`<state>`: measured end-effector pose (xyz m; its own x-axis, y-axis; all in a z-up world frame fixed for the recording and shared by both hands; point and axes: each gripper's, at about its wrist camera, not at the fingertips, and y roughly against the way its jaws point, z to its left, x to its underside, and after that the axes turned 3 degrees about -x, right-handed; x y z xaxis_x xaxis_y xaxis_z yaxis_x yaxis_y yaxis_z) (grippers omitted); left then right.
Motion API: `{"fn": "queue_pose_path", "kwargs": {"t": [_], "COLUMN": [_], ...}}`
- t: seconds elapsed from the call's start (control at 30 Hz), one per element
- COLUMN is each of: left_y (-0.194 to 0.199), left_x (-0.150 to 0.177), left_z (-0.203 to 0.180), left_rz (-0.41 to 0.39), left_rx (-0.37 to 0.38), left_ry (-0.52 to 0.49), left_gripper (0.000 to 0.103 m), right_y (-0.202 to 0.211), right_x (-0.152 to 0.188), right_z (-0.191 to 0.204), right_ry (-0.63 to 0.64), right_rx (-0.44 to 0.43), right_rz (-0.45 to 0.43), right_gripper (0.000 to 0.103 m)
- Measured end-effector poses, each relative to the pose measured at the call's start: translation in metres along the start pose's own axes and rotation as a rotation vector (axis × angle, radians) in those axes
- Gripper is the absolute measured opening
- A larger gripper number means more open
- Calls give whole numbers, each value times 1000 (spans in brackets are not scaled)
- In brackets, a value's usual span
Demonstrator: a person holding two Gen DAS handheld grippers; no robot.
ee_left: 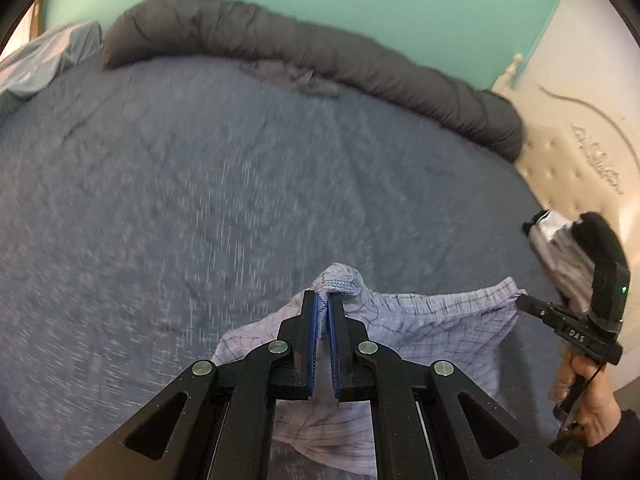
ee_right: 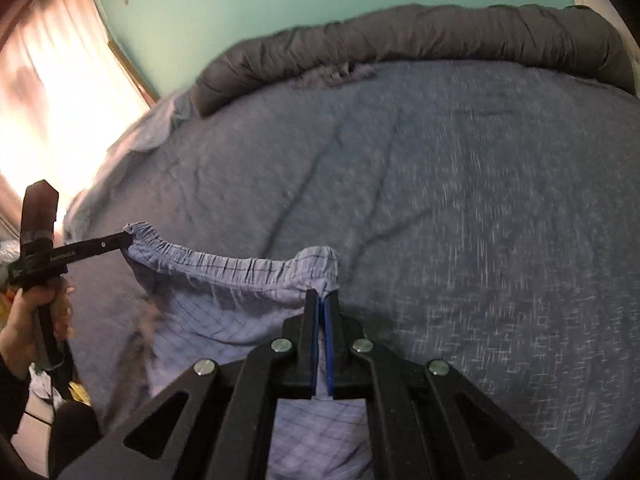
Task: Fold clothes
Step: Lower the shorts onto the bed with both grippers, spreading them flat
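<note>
A pair of light blue checked shorts (ee_left: pixel 424 320) with a gathered elastic waistband (ee_right: pixel 224 264) hangs stretched between both grippers above a blue-grey bed. My left gripper (ee_left: pixel 324 300) is shut on one end of the waistband, the cloth bunched at its tips. My right gripper (ee_right: pixel 321 300) is shut on the other end. In the left wrist view the right gripper (ee_left: pixel 522 300) shows at the right edge, pinching the cloth. In the right wrist view the left gripper (ee_right: pixel 126 242) shows at the left. The shorts' lower part (ee_right: pixel 312 428) drops behind the jaws.
The bedspread (ee_left: pixel 200 200) fills both views. A rolled dark grey duvet (ee_left: pixel 280 40) lies along its far edge. Another grey garment (ee_left: pixel 304 78) lies crumpled by the duvet. Dark clothes (ee_left: pixel 560 248) sit by a cream headboard (ee_left: pixel 580 160). A curtained window (ee_right: pixel 60 100) is at left.
</note>
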<state>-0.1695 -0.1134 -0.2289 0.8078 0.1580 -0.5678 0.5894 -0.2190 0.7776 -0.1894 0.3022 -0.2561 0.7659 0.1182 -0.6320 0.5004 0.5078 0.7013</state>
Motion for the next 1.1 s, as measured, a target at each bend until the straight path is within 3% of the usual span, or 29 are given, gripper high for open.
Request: {"fn": "queue_pose_path", "kwargs": {"t": [0.2, 0.47, 0.63, 0.7, 0.73, 0.87, 1.1], "left_y": [-46, -60, -51, -46, -42, -27, -42], "left_x": [18, 36, 44, 45, 43, 33, 26], "left_z": [4, 9, 15, 18, 20, 30, 28], "left_rz": [75, 98, 107, 105, 97, 60, 54], "left_rx": [-35, -39, -14, -3, 3, 5, 25], "left_ry": [-11, 0, 37, 53, 63, 95, 96], "left_gripper": [6, 6, 17, 41, 44, 45, 45], "right_y": [-33, -43, -41, -38, -36, -38, -34], "right_x": [19, 36, 42, 43, 44, 48, 51], "right_z": [-5, -9, -21, -27, -29, -29, -30], "right_ry": [37, 18, -25, -53, -65, -71, -78], "right_rx": [28, 54, 47, 26, 12, -16, -34], "right_rz": [75, 89, 72, 49, 37, 22, 3], "right_gripper": [2, 2, 2, 2, 2, 2, 2]}}
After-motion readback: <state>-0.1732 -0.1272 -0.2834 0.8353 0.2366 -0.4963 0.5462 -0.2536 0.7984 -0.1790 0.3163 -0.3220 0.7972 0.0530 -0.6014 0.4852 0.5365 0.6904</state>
